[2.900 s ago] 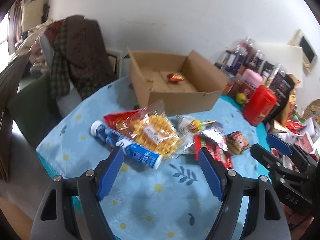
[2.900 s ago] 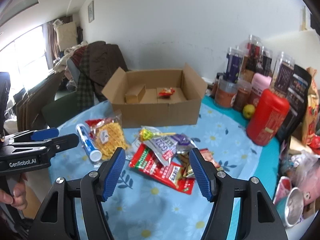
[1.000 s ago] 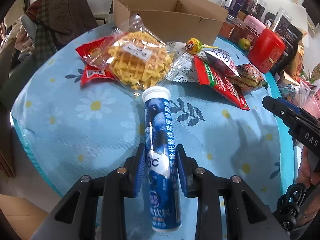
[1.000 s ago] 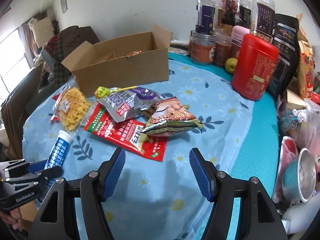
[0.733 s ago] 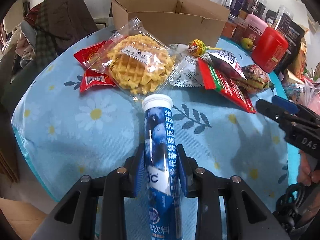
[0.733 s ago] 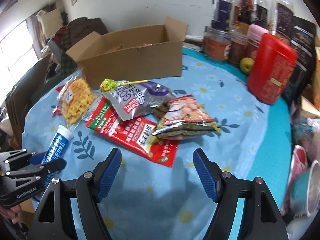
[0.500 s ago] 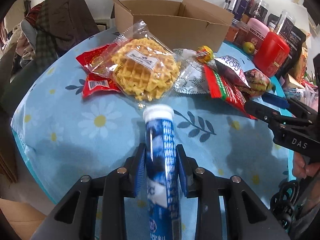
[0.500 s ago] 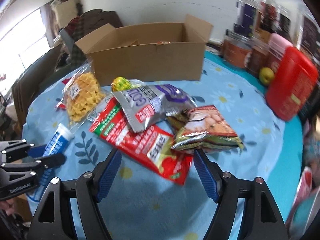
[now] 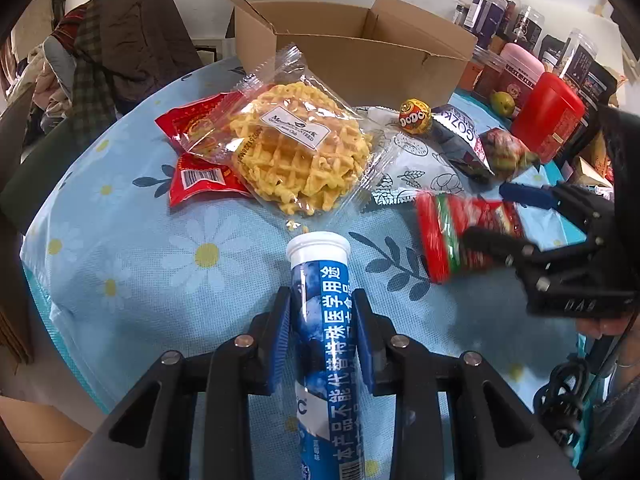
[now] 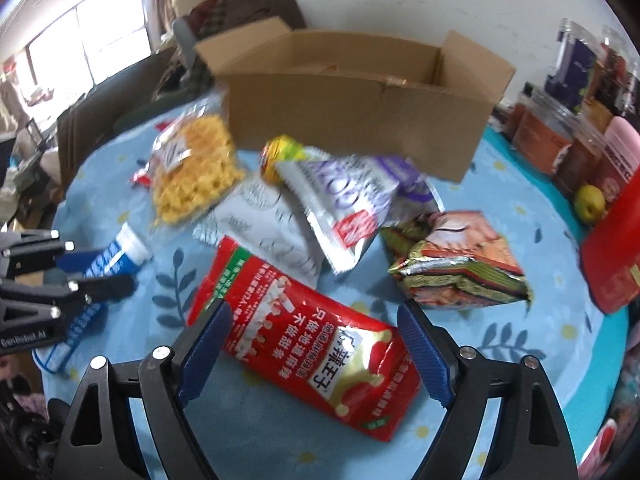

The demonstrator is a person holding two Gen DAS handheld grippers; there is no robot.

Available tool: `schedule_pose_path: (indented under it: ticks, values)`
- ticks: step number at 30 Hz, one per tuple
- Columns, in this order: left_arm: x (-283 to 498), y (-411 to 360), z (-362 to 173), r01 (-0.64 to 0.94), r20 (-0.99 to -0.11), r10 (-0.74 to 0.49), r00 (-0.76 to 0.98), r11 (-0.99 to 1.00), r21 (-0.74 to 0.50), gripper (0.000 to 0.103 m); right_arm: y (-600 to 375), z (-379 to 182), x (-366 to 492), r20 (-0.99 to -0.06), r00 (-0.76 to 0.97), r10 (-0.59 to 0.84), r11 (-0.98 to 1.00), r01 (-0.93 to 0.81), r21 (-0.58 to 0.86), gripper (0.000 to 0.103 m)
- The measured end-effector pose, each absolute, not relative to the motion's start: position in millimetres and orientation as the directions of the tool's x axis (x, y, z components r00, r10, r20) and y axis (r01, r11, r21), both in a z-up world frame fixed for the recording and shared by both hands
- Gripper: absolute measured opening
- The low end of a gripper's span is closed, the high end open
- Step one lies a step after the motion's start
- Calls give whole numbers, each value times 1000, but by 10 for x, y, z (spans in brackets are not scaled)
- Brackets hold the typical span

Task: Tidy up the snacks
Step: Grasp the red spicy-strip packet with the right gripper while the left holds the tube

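Left claw (image 9: 320,336) grips the blue tube (image 9: 324,340) over the tabletop (image 9: 120,248); right claw (image 10: 316,350), jaws opening, straddles the red packet (image 10: 320,348), untouched. Next: close, then carry to the cardboard box (image 10: 360,120).

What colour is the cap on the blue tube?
White; the cap shows best in the left wrist view.

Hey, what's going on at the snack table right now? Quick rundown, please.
Left gripper shut on blue tube. Right gripper opening astride red packet, pads not pressing. Cardboard box open behind; silver bag overlaps the packet's far end.
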State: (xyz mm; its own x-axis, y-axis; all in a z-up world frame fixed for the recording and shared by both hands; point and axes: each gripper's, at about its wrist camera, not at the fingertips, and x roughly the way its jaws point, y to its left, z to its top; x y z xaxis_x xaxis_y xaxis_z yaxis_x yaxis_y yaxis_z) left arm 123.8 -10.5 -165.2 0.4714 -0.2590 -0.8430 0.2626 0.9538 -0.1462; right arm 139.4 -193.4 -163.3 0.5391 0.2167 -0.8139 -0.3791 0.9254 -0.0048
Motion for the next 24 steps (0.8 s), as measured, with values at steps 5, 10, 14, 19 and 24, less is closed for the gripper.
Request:
schedule_pose_path:
  ticks: [5, 10, 14, 19, 24]
  values:
    - [1215, -73, -1650, 259, -842, -266, 469, 953, -156, 29, -1961, -1678, 1319, -843, 472, 256, 925, -373, 72, 84]
    - [1173, -60, -1638, 259, -840, -271, 470, 952, -163, 29, -2062, -1657, 1128, -859, 451, 242, 942, -321, 97, 79]
    - [1113, -53, -1625, 265, -836, -282, 470, 949, -171, 29, -2113, -1657, 930, -876, 414, 249, 946, -297, 129, 79]
    - [1044, -56, -1622, 273, -837, -285, 467, 947, -170, 29, -2056, -1654, 632, -882, 401, 248, 948, -290, 135, 77]
    - [997, -65, -1652, 281, -850, -279, 446, 946, -163, 29, -1942, -1634, 467, -883, 387, 265, 942, -300, 151, 71]
